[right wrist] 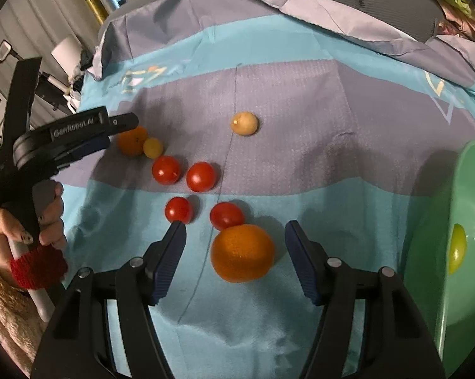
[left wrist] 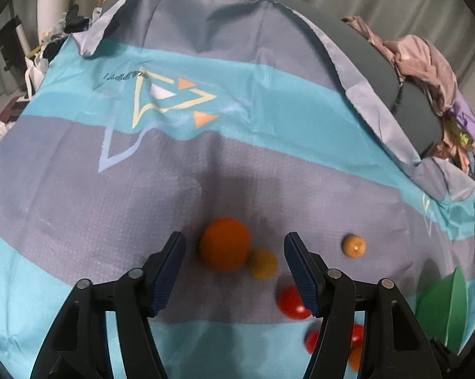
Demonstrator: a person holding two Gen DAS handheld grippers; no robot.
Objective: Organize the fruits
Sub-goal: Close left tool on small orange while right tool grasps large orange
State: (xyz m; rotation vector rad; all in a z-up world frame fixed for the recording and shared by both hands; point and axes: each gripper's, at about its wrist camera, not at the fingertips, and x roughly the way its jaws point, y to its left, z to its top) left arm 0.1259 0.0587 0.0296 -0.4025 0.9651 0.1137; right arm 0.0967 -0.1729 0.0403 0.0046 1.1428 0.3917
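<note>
In the left wrist view, the left gripper (left wrist: pixel 234 252) hangs over a blue and grey striped cloth (left wrist: pixel 79 208) with its jaws apart and nothing pressed between the pads. An orange (left wrist: pixel 225 244) lies in the gap between the fingers, touching neither, and a small yellow fruit (left wrist: pixel 262 263) rests against its right side. A red tomato (left wrist: pixel 292 302) sits partly behind the right finger, with more red fruit low behind the same finger, blurred. A second small yellow fruit (left wrist: pixel 354 245) lies apart to the right. The edge of a green bowl (left wrist: pixel 445 309) shows at the far right.

In the right wrist view, the right gripper (right wrist: pixel 235 237) is also released, its pads on either side of a larger orange (right wrist: pixel 242 252) without touching it. Four red tomatoes lie just beyond: one (right wrist: pixel 179 210) by the left fingertip, one (right wrist: pixel 227 215) touching the orange's top, and two more (right wrist: pixel 166 170) (right wrist: pixel 202 176) farther up. The other orange (right wrist: pixel 132 140) and its yellow neighbour (right wrist: pixel 153 147) sit under the left gripper's tip, held by a hand (right wrist: pixel 32 221) with a red cuff. A lone yellow fruit (right wrist: pixel 244 123) lies farther back.

The green bowl (right wrist: pixel 426 252) holds one yellow-green fruit (right wrist: pixel 456 248), so sorting seems barely begun: nine pieces are left on the cloth, and both oranges look next in line.
</note>
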